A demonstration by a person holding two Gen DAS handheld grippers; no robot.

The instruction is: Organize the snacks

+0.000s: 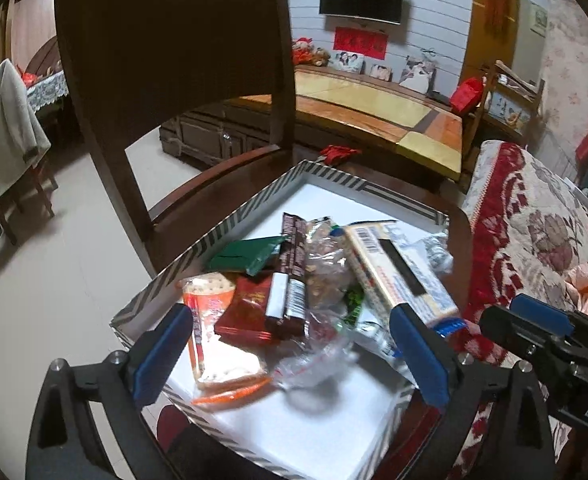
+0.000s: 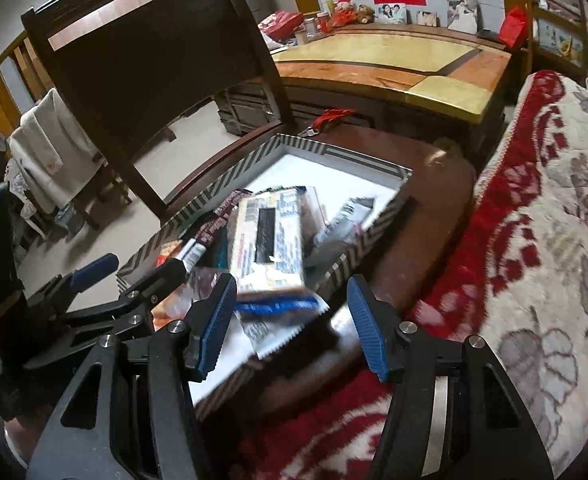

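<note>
Striped box: we count mixed snacks inside, cracker carton rightmost.
Left claw: released.
Right claw: released.

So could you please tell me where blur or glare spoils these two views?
Left wrist view: glare whitens the orange-trimmed cracker packet, and the clear crinkled plastic bag is smeared. Right wrist view: motion blur softens the long yellow-and-blue snack box and the red-and-cream floral blanket.

Both wrist views look down and forward, close over the striped box of snacks on the chair seat. The right view sits further right, beside the blanket; both share the box, the chair back and the far wall.
</note>
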